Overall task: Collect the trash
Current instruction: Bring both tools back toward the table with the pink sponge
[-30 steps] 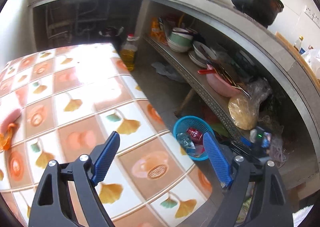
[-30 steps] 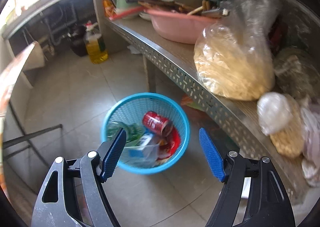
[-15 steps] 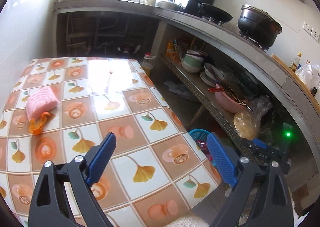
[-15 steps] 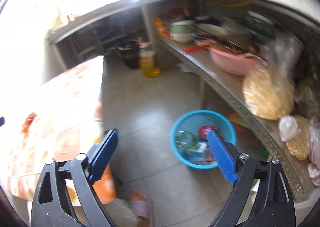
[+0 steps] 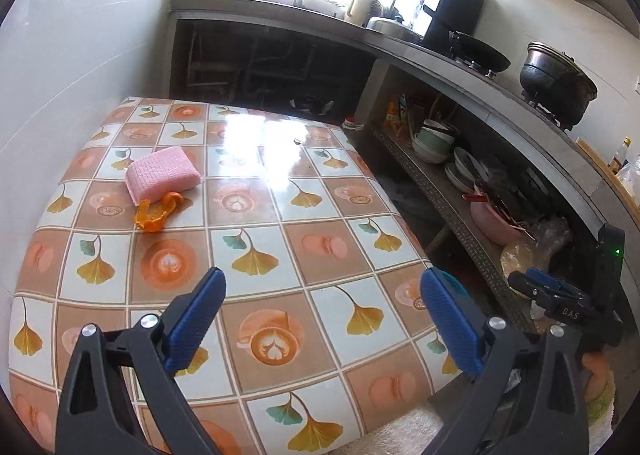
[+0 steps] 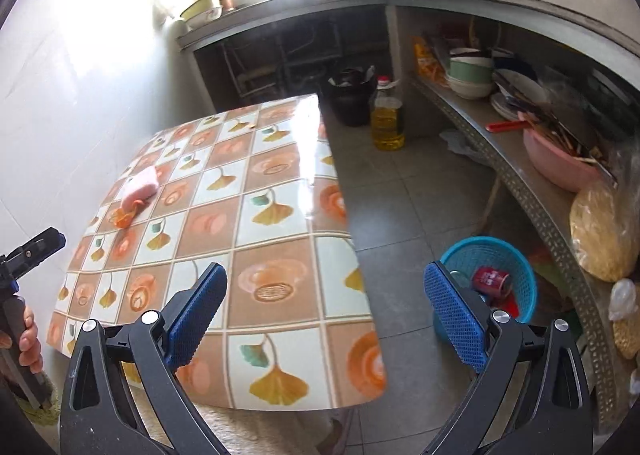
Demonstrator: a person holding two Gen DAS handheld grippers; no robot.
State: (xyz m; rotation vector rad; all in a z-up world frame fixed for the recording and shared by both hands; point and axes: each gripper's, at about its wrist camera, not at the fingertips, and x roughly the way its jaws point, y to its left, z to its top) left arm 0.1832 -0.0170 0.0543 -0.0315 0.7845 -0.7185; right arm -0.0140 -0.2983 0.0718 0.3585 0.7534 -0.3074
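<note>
An orange peel (image 5: 155,213) lies on the tiled table (image 5: 280,247), touching a pink sponge (image 5: 163,173). Both show small in the right wrist view: the peel (image 6: 123,216) and the sponge (image 6: 141,181). A blue trash basket (image 6: 502,255) stands on the floor right of the table, holding a red can (image 6: 491,279) and other trash. My left gripper (image 5: 322,319) is open and empty above the table's near part. My right gripper (image 6: 326,311) is open and empty over the table's near right edge. The right gripper also shows in the left wrist view (image 5: 560,295).
A low metal shelf (image 6: 520,183) on the right carries bowls, a pink basin (image 6: 556,159) and bagged food. An oil bottle (image 6: 387,117) and a dark pot (image 6: 352,95) stand on the floor behind the table. A counter with cookware runs above the shelf.
Both grippers have pulled back and up from the basket and swung left toward the table. The sponge and peel have come into fuller view. Both stay open and empty.
</note>
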